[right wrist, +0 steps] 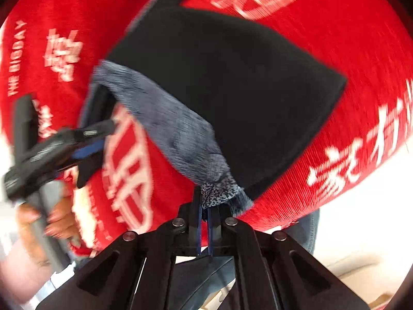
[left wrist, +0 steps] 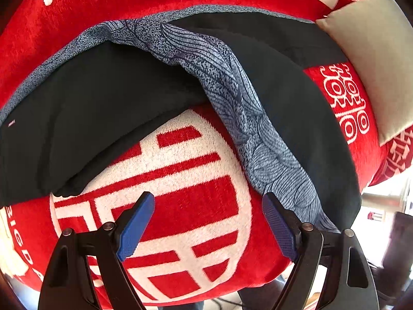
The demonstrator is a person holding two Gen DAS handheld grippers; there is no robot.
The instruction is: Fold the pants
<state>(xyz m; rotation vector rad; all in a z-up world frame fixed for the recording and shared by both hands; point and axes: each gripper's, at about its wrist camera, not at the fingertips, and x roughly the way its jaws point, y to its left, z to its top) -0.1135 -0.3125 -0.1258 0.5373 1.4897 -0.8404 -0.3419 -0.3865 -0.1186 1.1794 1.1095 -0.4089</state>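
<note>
The pants [left wrist: 103, 118] are dark with a blue-grey patterned side stripe [left wrist: 258, 134], and they lie spread on a red blanket. My left gripper [left wrist: 207, 199] hovers open over the bare blanket between the two legs, its blue pads [left wrist: 136, 224] holding nothing; its right finger is close to the stripe. In the right wrist view, which is blurred, my right gripper [right wrist: 205, 204] is shut on the patterned end of a pant leg [right wrist: 218, 190] at the blanket's near edge. The dark cloth [right wrist: 227, 90] runs away from it. The left gripper [right wrist: 85, 142] shows at the left, held by a hand [right wrist: 59, 219].
The red blanket [left wrist: 196, 232] with large white characters covers the whole surface. A beige cushion [left wrist: 374, 64] lies at the far right, touching the pants' waist end. The blanket's edge drops off just in front of both grippers, with bright room floor beyond.
</note>
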